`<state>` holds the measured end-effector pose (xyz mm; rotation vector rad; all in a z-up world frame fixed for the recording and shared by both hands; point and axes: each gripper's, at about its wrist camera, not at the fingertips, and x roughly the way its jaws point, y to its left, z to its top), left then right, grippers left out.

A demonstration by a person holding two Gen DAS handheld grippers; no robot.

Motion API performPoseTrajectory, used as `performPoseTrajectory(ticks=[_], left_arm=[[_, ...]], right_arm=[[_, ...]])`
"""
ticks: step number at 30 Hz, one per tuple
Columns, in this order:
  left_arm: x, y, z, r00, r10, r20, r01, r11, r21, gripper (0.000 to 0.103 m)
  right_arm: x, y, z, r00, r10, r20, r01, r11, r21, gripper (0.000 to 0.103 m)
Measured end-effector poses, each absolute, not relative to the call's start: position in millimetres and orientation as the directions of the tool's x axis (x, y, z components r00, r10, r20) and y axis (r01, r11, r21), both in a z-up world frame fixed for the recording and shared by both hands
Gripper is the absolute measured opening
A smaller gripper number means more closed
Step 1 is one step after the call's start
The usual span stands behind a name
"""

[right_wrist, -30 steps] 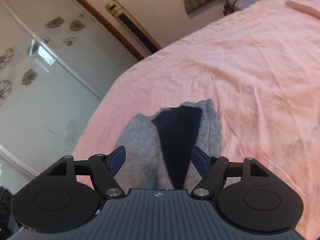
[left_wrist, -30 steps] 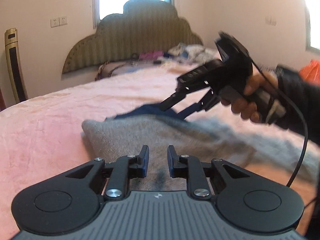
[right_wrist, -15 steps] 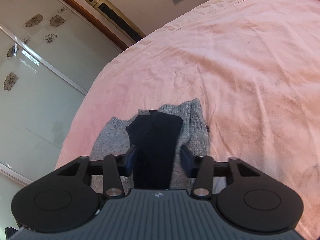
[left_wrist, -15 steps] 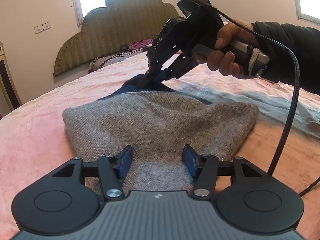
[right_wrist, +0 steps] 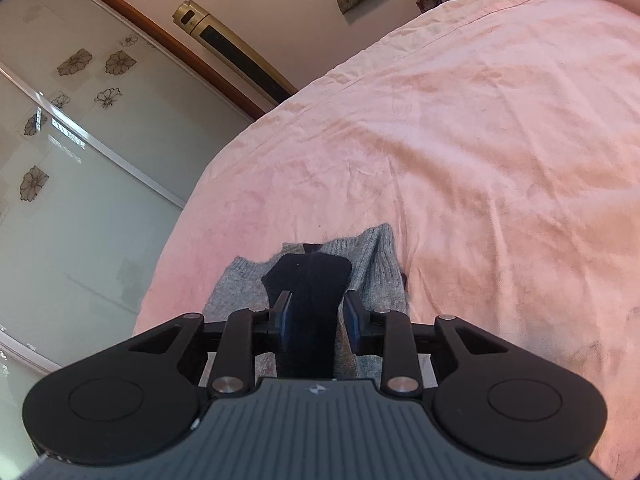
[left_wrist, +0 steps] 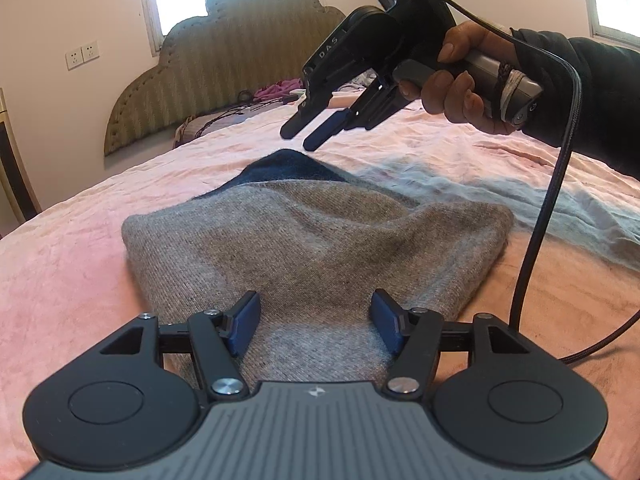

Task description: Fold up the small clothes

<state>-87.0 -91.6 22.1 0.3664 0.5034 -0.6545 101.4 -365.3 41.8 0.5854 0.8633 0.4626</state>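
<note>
Bedroom: pink bedspread, padded headboard upper centre.
What changed: right gripper was down pinching the dark flap half a second ago, now it's lifted clear, fingers slightly parted, holding nothing. Left gripper has spread wide too.
Meaning: looks like that fold's laid down.
Garment: grey knit mid-frame, flat-ish, navy piece on top.

White letters "DAS" readable on black side of right gripper body, left wrist view; possibly more letters after, cut off. Small white logo mark on grey gripper housings near lens, not text. No other legible writing.
</note>
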Motion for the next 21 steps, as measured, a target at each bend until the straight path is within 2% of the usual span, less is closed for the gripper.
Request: performPoseTrajectory(ticks=[1, 3, 5, 7, 15, 16, 17, 21], left_arm=[[-87, -92, 22, 0.682, -0.482, -0.550, 0.655, 0.738, 0.166, 0.061], [-87, -92, 22, 0.682, -0.482, -0.550, 0.655, 0.737, 0.167, 0.061], [-87, -92, 22, 0.681, -0.483, -0.550, 0.656, 0.737, 0.165, 0.061], [-87, -93, 22, 0.682, -0.483, -0.549, 0.656, 0.737, 0.165, 0.062], [-86, -92, 22, 0.680, -0.485, -0.549, 0.656, 0.738, 0.161, 0.062], [-85, -92, 22, 0.680, -0.486, -0.549, 0.656, 0.738, 0.159, 0.062], [-85, -92, 22, 0.679, -0.487, -0.549, 0.656, 0.738, 0.157, 0.062], [-82, -90, 21, 0.671, -0.496, -0.551, 0.660, 0.738, 0.141, 0.062]], right_arm=[[100, -366, 46, 0.593, 0.573, -0.566, -0.140, 0.765, 0.628, 0.034], [97, -371, 50, 0.612, 0.577, -0.541, -0.149, 0.755, 0.638, 0.043], [98, -369, 49, 0.582, 0.603, -0.545, -0.166, 0.744, 0.647, 0.057], [98, -364, 45, 0.555, 0.604, -0.572, -0.171, 0.756, 0.632, 0.057], [102, -346, 32, 0.508, 0.633, -0.584, -0.188, 0.743, 0.642, 0.051], [103, -343, 30, 0.506, 0.632, -0.587, -0.193, 0.746, 0.637, 0.038], [104, -342, 30, 0.508, 0.628, -0.589, -0.200, 0.751, 0.629, 0.011], [100, -351, 41, 0.595, 0.583, -0.553, -0.221, 0.781, 0.584, 0.010]])
